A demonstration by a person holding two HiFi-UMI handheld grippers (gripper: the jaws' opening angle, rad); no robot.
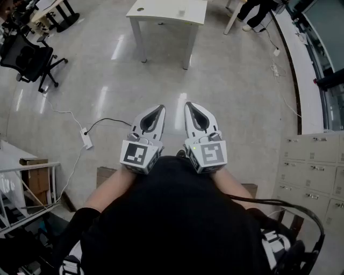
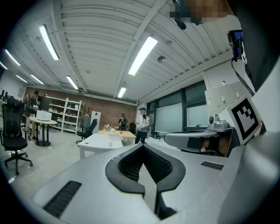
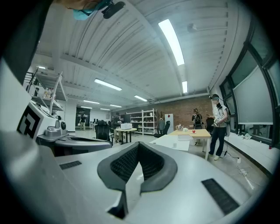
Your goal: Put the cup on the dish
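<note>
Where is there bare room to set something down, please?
The white rectangular table is mostly bare, save one small object. The glossy grey floor before it is open; the left, by the black office chair, is crowded.

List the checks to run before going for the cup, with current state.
1. Left tongs empty: ok, nothing between them.
2. Right tongs empty: ok, nothing between them.
3. Tongs open for a grasp: not ok, both shut.
4. Cup located: cannot tell, the items on the far tables are too small to make out.
5. Dish located: cannot tell, same reason.
6. Walkway to the white table: probably ok, but a power strip and its cable lie on the floor at left.
</note>
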